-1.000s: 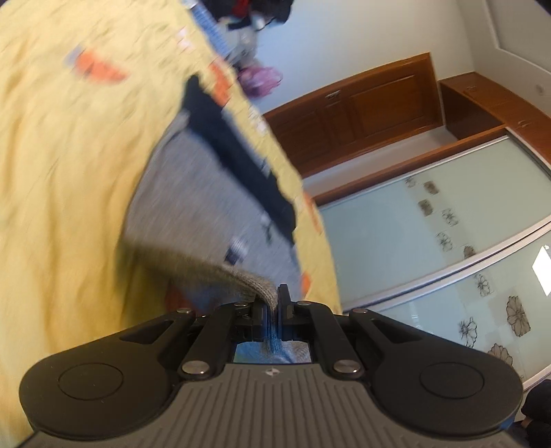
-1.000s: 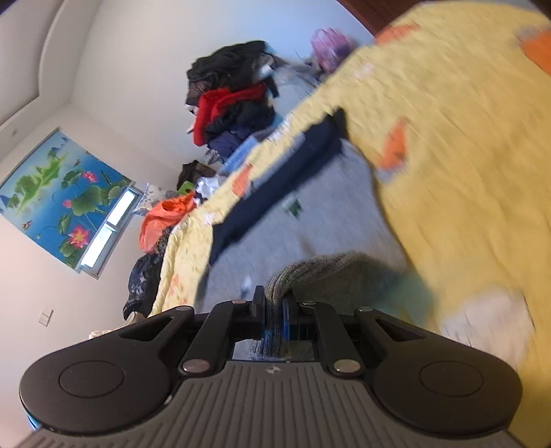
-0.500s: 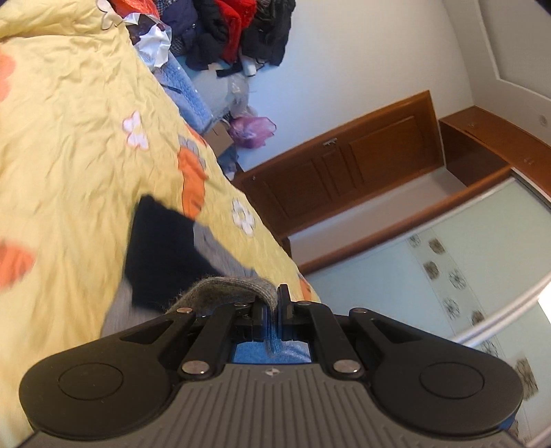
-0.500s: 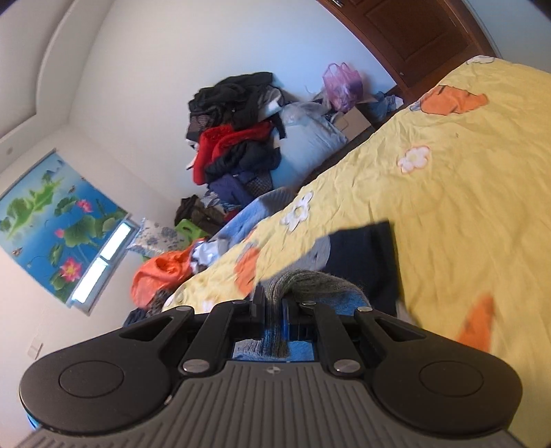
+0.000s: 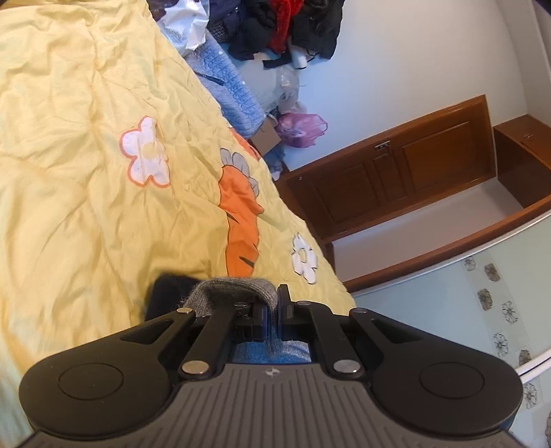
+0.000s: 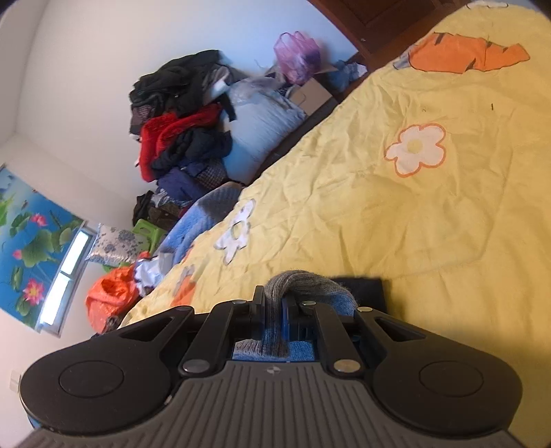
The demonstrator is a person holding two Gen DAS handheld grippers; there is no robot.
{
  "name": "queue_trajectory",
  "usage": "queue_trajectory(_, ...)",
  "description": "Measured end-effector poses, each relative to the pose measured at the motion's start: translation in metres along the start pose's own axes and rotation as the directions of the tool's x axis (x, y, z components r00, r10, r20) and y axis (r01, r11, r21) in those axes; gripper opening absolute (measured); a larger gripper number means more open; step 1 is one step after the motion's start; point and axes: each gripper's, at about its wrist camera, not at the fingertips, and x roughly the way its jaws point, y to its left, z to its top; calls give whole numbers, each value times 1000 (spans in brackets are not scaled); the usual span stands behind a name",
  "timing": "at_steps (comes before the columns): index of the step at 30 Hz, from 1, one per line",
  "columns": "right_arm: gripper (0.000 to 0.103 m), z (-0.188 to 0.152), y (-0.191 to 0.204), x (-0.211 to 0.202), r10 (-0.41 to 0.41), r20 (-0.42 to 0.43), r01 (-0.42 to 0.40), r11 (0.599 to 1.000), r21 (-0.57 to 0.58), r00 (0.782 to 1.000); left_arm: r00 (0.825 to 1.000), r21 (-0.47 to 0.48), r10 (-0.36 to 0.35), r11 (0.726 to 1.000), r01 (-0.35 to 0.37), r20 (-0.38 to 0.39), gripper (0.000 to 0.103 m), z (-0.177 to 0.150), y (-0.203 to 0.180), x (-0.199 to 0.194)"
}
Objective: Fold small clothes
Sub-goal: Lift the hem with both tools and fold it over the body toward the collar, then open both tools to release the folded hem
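**Grey knit pinched in both claws, fold midway**

Grey knit garment (image 5: pixel 237 293) is clamped by left claw (image 5: pixel 272 312) and right claw (image 6: pixel 273 308), one edge each, held just over the yellow bed (image 5: pixel 86 172). A dark part (image 6: pixel 365 289) shows beyond it. Likely mid-fold: edge not yet laid down, and releasing and smoothing are left.

Most of the grey knit garment (image 5: pixel 237 293) hidden from me below the left gripper (image 5: pixel 272 310) body, its dark part (image 5: pixel 165 293) blurred, clothes pile (image 5: pixel 275 27) cut off at my top edge, wall poster (image 6: pixel 31 248) cropped at left.
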Motion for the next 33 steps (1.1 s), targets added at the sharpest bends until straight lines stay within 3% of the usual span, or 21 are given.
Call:
queue_trajectory(5,16,9,-6,31,-48,-14,48,999,-3,999,997,-37,69,997,-71,-35,5,14,16,34)
queue_trajectory(7,20,11,-9,41,-106,-16,105,994,-9,994,991,-56,126,990,-128,-44,13,17,26,45)
queue_trajectory(9,35,11,-13,50,-97,-43,97,995,6,994,980,-60,194,979,-196,-36,59,22,31,46)
queue_trajectory(10,37,11,-11,49,-102,-39,102,995,8,994,980,-38,201,979,-201,5,69,23,29,40)
queue_trajectory(11,40,11,-8,45,-101,-29,101,995,-5,994,976,-5,209,978,-209,58,85,25,23,29)
queue_trajectory(12,49,11,-4,39,-82,-23,82,996,-23,996,970,26,219,974,-223,108,90,25,15,17)
queue_trajectory(13,55,12,-1,31,-60,-18,60,998,-35,998,966,52,220,972,-229,137,90,25,7,5)
queue_trajectory(14,70,12,4,21,-53,-1,53,997,-54,999,968,82,209,971,-222,141,90,24,-2,-7)
queue_trajectory(15,74,11,8,9,-46,23,48,996,-79,999,972,113,191,972,-206,134,90,20,-10,-18)
queue_trajectory(17,74,9,12,-12,8,28,-5,994,-106,1000,989,143,122,981,-133,86,91,-1,-22,-35)
queue_trajectory(19,74,1,16,-22,9,11,-8,989,-150,1000,1000,122,4,993,-3,-16,92,-31,-26,-36)
queue_trajectory(21,72,-13,13,-27,-16,-32,12,992,-129,999,998,102,-33,994,39,-61,92,-68,-24,-38)
queue_trajectory(23,70,-32,9,-33,47,-90,-58,990,-126,995,986,62,-87,993,97,-139,92,-99,-11,-33)
queue_trajectory(24,70,-41,7,-36,49,-104,-62,990,-125,993,982,45,-74,996,83,-175,92,-112,-3,-27)
queue_trajectory(26,68,-54,-3,-31,-50,-123,30,987,-158,991,978,86,11,996,7,-208,88,-128,14,-11)
queue_trajectory(27,60,-58,-9,-29,-62,-124,41,986,-164,990,984,128,6,992,17,-177,88,-131,17,-11)
queue_trajectory(29,60,-56,-14,-41,-36,-116,24,995,-101,993,985,129,41,991,-19,-167,88,-128,12,-20)
queue_trajectory(30,62,-54,-12,-52,-36,-113,28,997,-75,993,988,99,28,995,-13,-151,89,-125,10,-31)
queue_trajectory(32,67,-56,-3,-78,-34,-91,22,991,-130,995,992,86,-32,995,42,-123,91,-123,5,-57)
queue_trajectory(33,75,-58,-3,-91,-19,-90,5,989,-151,996,994,81,-33,996,42,-107,94,-121,3,-71)
